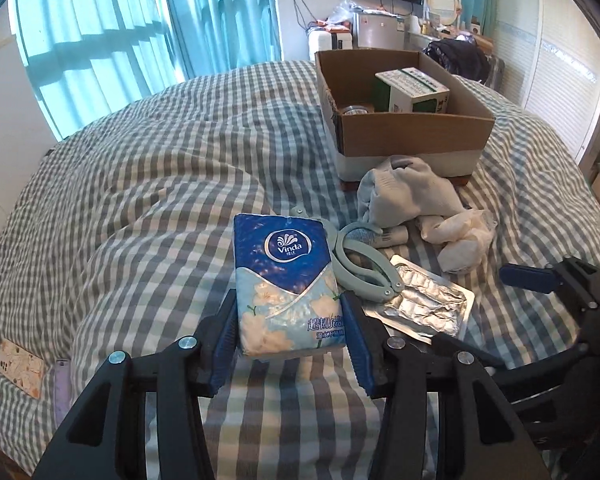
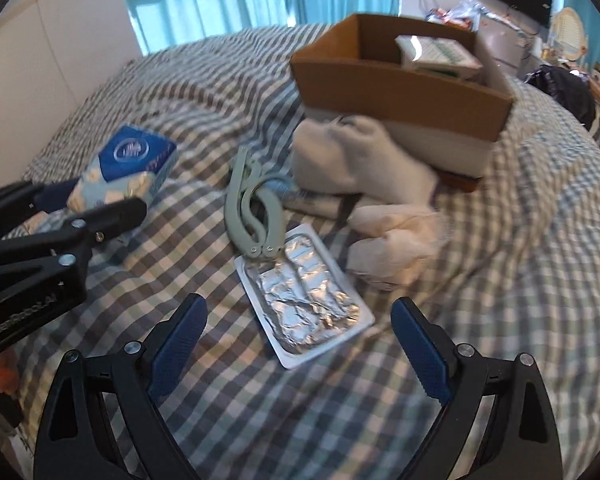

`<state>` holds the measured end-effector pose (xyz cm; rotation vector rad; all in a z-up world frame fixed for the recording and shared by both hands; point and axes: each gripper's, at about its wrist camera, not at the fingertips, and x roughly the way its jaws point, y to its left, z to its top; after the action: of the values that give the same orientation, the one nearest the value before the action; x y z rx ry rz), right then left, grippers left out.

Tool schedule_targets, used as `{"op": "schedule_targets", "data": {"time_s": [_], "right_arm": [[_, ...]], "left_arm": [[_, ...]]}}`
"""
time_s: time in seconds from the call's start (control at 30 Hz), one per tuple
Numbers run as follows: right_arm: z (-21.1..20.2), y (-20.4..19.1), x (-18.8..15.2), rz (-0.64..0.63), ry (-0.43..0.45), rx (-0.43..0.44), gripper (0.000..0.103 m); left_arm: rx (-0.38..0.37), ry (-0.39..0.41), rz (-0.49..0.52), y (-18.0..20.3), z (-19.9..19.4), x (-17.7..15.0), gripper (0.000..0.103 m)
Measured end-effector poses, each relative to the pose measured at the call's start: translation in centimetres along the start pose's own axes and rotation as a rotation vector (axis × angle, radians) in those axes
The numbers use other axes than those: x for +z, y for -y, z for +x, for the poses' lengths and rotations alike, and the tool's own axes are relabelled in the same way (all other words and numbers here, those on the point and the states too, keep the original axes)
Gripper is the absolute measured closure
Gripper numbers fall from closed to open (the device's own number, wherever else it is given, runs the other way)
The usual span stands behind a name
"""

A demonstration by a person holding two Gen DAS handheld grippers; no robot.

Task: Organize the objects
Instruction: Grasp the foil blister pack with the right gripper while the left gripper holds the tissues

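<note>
Two grippers work over the bed (image 1: 140,184). Nearest, the left gripper (image 1: 290,334) has its jaws clenched on the tissue pack (image 1: 284,280), lifted clear of the covers; next it needs carrying to the cardboard box (image 1: 412,128) beyond. The right gripper (image 2: 298,344) hangs released over the foil pill sheet (image 2: 306,304), nearer than the box, with the sheet lying between its jaws, untouched.

Left tool (image 1: 290,332) clamped, angled down; right tool (image 2: 298,344) spread wide, angled down.
</note>
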<state>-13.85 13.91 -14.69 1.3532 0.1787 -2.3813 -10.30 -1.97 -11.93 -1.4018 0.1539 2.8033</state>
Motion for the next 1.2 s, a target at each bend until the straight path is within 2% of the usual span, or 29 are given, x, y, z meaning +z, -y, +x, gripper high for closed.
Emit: {"op": "schedule_targets", "data": {"time_s": [0.23,0.4,0.57,0.67,0.77,1.03,1.2], "right_arm": [[4.0,-0.3,0.5,-0.057,-0.103,-0.037,0.009],[6.2,-0.6,0.9,-0.088,-0.134,-0.075,0.009],[6.9,-0.4,0.9,-0.080,-0.144,-0.076,0.011],[6.4,-0.5,0.6,-0.086,-0.144,-0.076,0.022],[5.7,-0.9,0.1,-0.098,-0.151,-0.081,0.028],[0.1,-2.0,-1.4,-0.138,-0.050,-0.125,0.031],[-3.0,-2.7,-1.1,-0.150,0.011,-0.144,0.032]], "left_arm": [[-0.022,-0.002,-0.009,-0.2,1.1,-0.2,0.053],[-0.041,0.020,0.000,0.0,0.6,-0.1,0.053],[-0.055,0.020,-0.008,0.0,0.6,-0.2,0.053],[-0.062,0.021,-0.012,-0.1,0.4,-0.3,0.053],[-0.069,0.020,-0.016,-0.1,0.1,-0.5,0.053],[-0.090,0.030,-0.026,0.3,-1.4,-0.7,0.053],[-0.102,0.057,-0.018,1.0,-3.4,-0.3,0.053]]}}
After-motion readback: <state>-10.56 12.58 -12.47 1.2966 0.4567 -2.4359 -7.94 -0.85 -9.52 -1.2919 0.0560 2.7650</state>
